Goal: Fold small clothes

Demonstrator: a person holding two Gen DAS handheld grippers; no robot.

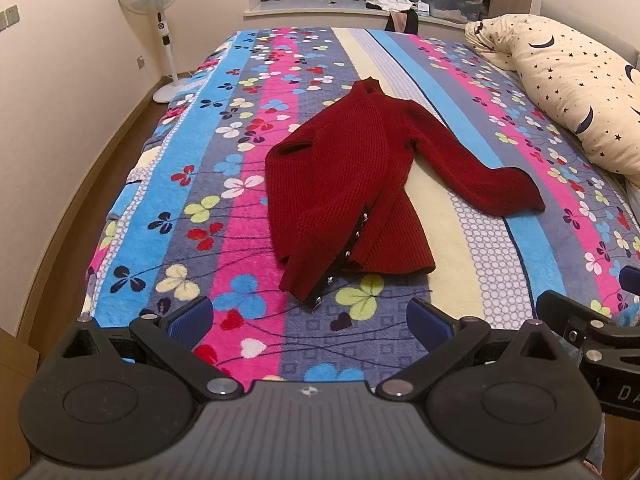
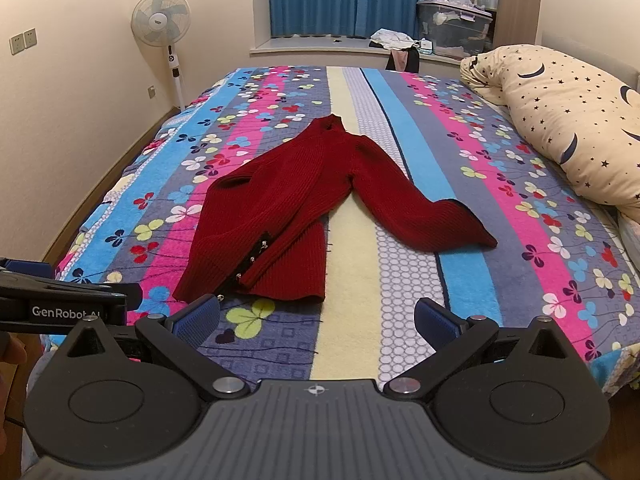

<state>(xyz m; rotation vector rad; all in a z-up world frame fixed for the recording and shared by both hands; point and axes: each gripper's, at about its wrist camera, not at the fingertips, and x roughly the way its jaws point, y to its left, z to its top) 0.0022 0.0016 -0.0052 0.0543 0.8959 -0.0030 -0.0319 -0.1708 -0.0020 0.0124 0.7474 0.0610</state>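
1. A dark red sweater lies on the striped, flowered blanket of a bed, about midway across it, with the collar at the far end and the hem at the near end; it is the only garment laid out for folding.
2. The left sleeve looks already turned in across the body, its buttoned cuff near the hem, though the knit hides the edges and I cannot be sure of the layering; the right sleeve is spread out to the right, toward the starred pillow.
3. In my judgement the fold is partly done, and the step in hand is the approach before the next grasp.
4. The next move probably calls for taking the right sleeve near its cuff and laying it across the body, then lifting the hem toward the collar; the thick knit may sag, so a pinch through both layers would help.
5. The left gripper hangs over the near edge of the bed, jaws spread wide, holding nothing and touching nothing; the hem lies just beyond its tips.
6. The right gripper sits beside it in the same state, jaws wide and empty; its left finger is close to the sweater's near corner but apart from it.
7. A standing fan is far left by the wall, well away from the work.
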